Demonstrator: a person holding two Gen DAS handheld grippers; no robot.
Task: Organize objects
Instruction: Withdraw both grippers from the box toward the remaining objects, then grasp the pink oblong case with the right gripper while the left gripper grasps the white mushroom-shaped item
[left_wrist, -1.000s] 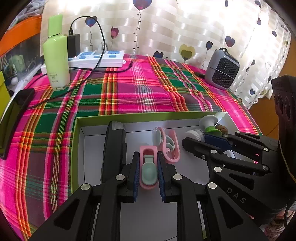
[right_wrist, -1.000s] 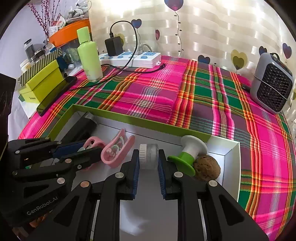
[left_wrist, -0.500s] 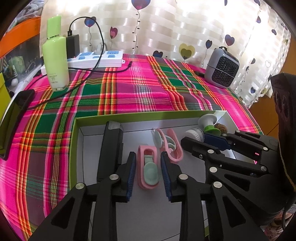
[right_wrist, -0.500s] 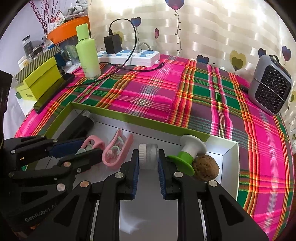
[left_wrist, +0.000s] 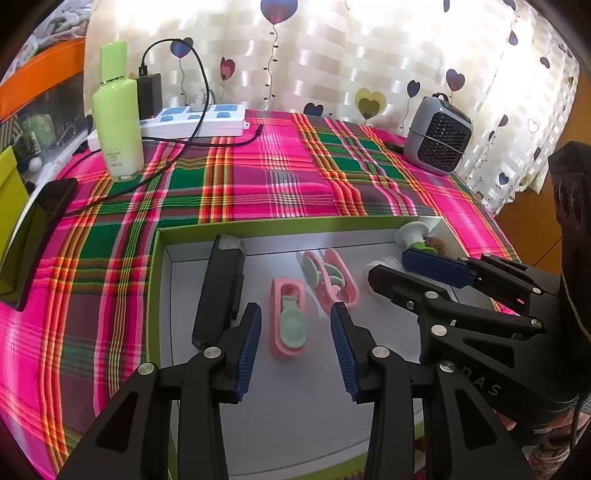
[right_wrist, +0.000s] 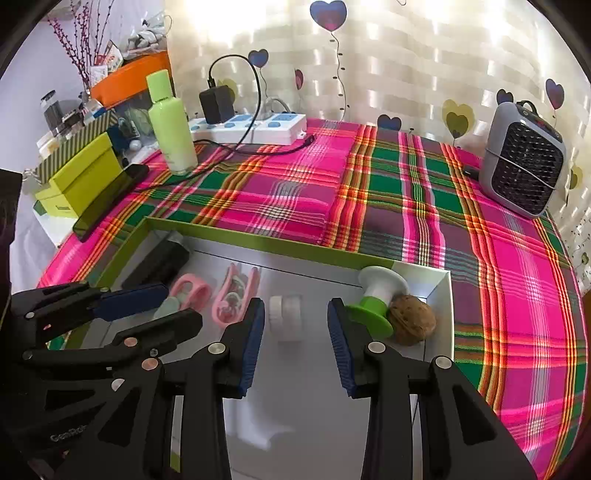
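A plaid cloth (right_wrist: 295, 184) covers the table under a green-edged tray (right_wrist: 258, 242). The left gripper (left_wrist: 295, 334) is opening around a pink clip (left_wrist: 288, 321), not touching it. The right gripper (right_wrist: 295, 323) is opening around a white roll (right_wrist: 284, 314) near the tray's right wall.

Between your left tongs' blue pads (left_wrist: 251, 347) lies a pink clip (left_wrist: 288, 321) with a mint-green insert. Between your right tongs' blue pads (right_wrist: 255, 339) sits a white roll (right_wrist: 286, 314); just right of them, a green-and-white spool (right_wrist: 376, 302) and a brown walnut (right_wrist: 412, 319). Beyond the lime-rimmed white tray (right_wrist: 258, 240), the cloth (right_wrist: 406, 192) is pink-and-green plaid.
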